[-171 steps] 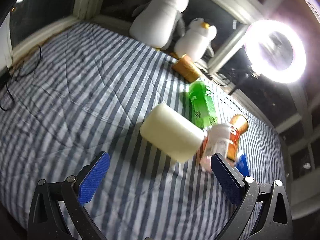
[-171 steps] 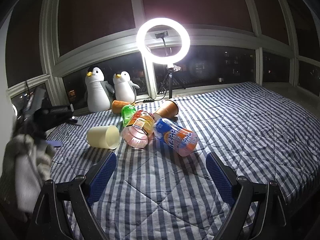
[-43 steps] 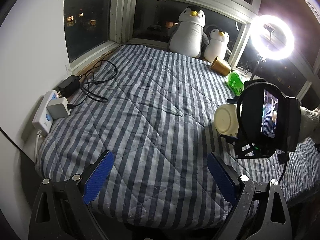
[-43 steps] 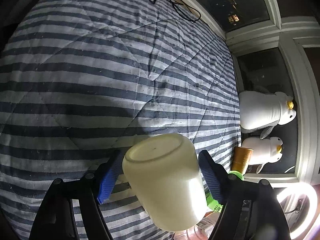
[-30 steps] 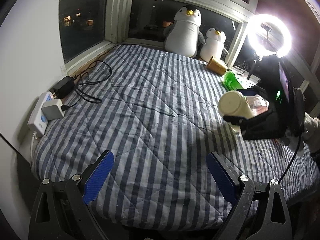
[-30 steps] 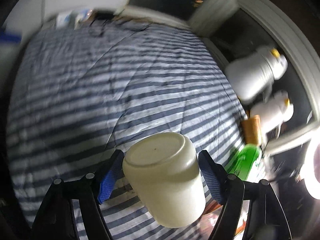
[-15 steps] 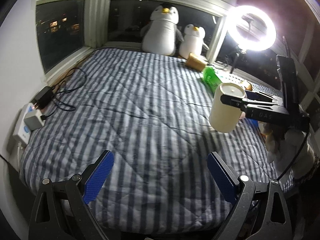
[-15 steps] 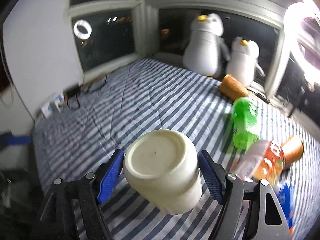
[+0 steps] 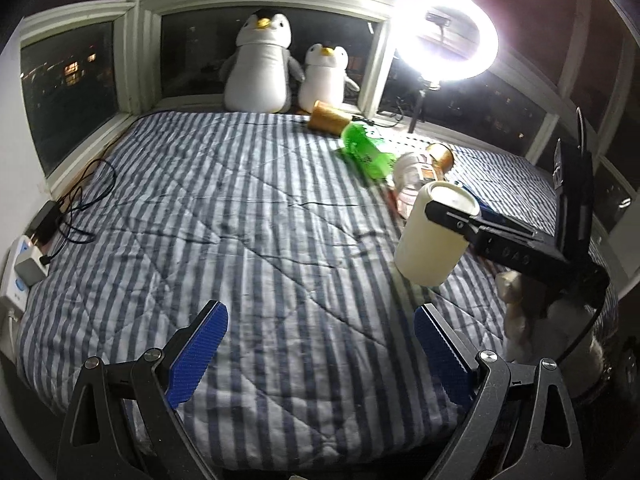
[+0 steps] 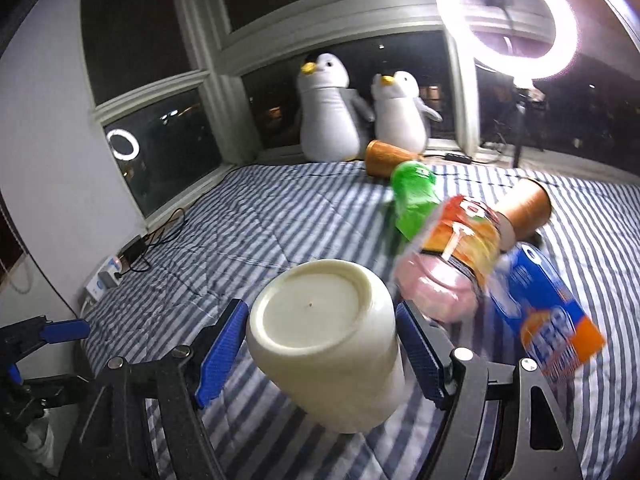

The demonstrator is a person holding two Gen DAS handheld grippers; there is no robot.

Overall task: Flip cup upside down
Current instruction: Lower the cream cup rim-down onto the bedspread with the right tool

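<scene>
A cream plastic cup [image 10: 328, 344] is held between the blue pads of my right gripper [image 10: 322, 350], base up and mouth down, just above the striped bedspread. In the left wrist view the same cup [image 9: 434, 240] hangs at the right, clamped by the right gripper's black fingers [image 9: 472, 220], its mouth close to the bed. I cannot tell whether it touches the bed. My left gripper [image 9: 316, 354] is open and empty over the near edge of the bed, well left of the cup.
A green bottle [image 10: 412, 196], an orange-labelled bottle [image 10: 452, 264], a blue bottle [image 10: 544, 320] and two brown paper cups [image 10: 524, 204] lie behind and right of the cup. Two penguin toys [image 9: 260, 68] and a ring light [image 9: 444, 36] stand at the window. A power strip [image 9: 18, 272] lies left.
The right gripper has turned the cup from lying sideways to base up and lowered it toward the bed. The left gripper stays open and has drawn back to the bed's near edge.
</scene>
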